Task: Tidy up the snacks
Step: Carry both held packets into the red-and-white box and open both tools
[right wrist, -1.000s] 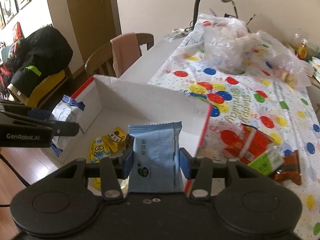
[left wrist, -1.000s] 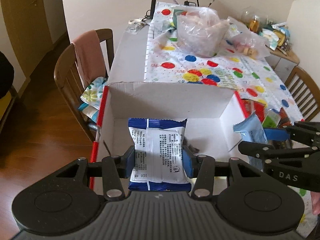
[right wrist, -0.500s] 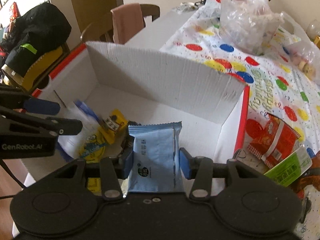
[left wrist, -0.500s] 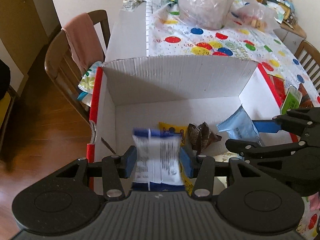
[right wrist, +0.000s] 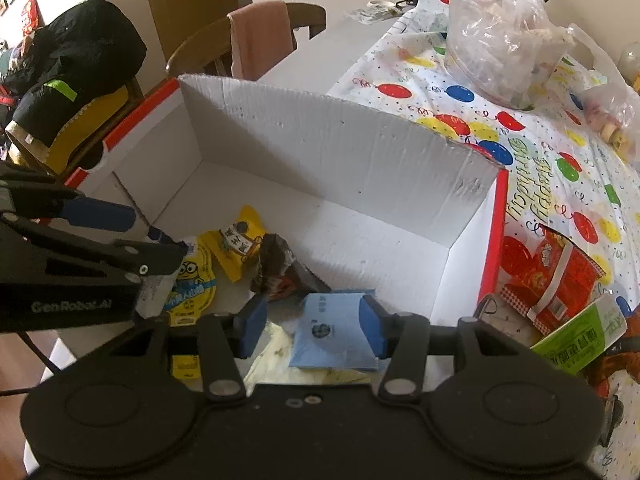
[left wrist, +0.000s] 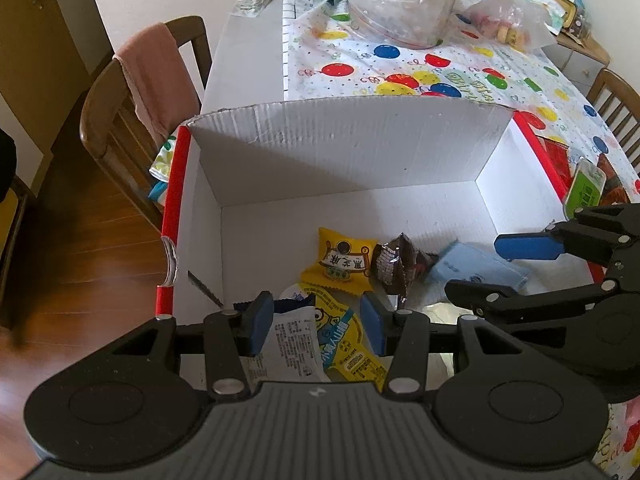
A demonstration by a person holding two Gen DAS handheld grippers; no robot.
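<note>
Inside the white cardboard box [left wrist: 352, 152], on its floor: a light blue snack packet [right wrist: 334, 332] lying flat near the right wall, a dark brown wrapper [left wrist: 394, 266] just left of it, then a yellow packet [left wrist: 340, 262], a yellow cartoon-printed packet [left wrist: 344, 344], and a blue-and-white packet [left wrist: 290, 344] overlapping that one nearest the left wall.

Above the box floor, right hand-held gripper [right wrist: 314, 326] spread wide, blue pads either side of the light blue packet but not pressing it flat between them; right pad at the packet's edge, left pad well clear. Left hand-held gripper [left wrist: 318, 328] likewise spread wide over the blue-and-white packet and the cartoon packet, neither one clamped.

Outside the box, past its right wall on the bench [left wrist: 248, 52]: a red snack bag [right wrist: 556, 276] and a green-labelled packet [right wrist: 580, 334] on a balloon-print cloth [right wrist: 532, 148]. Beyond the box's far wall, clear plastic bags [left wrist: 400, 0] of food. Off the box's left side, a wooden chair [left wrist: 108, 136] draped with a pink towel [left wrist: 156, 76].
</note>
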